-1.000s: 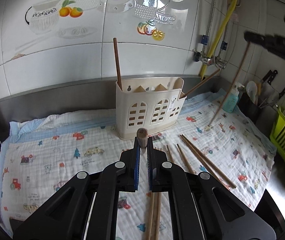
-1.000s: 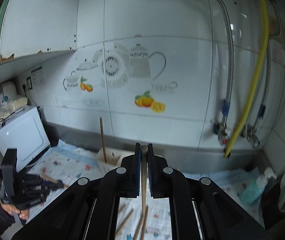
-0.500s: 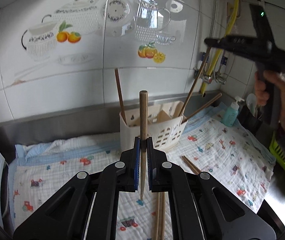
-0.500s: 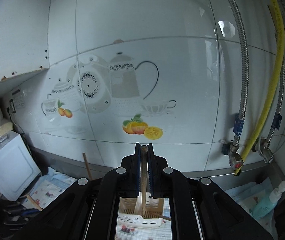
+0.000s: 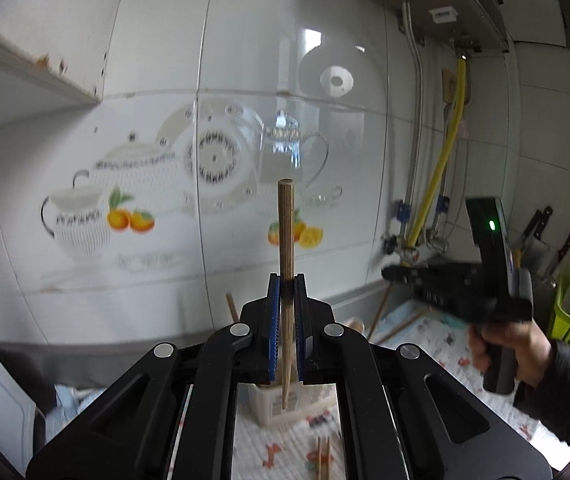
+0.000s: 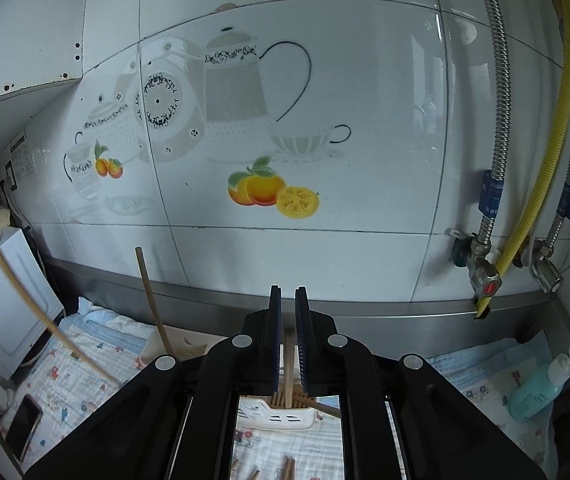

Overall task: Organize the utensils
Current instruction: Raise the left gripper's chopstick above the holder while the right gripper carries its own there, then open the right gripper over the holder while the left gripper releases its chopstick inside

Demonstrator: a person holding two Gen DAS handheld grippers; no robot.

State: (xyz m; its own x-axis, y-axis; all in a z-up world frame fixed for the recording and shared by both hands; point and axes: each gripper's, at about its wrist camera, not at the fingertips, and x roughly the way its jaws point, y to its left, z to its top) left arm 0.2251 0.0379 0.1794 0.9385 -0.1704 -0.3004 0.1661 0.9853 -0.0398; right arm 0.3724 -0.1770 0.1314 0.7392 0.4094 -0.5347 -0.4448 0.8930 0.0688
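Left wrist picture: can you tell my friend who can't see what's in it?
The left gripper pinches a wooden chopstick upright above a cream holder on a patterned cloth. At right, a hand holds the right gripper near a yellow hose.

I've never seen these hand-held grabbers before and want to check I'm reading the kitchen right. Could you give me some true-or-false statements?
1. The left gripper grips a wooden chopstick standing upright. True.
2. The utensil holder is bright green. False: it is cream.
3. A yellow hose runs down the tiled wall. True.
4. The cloth on the counter is plain black. False: it is pale with small cartoon prints.
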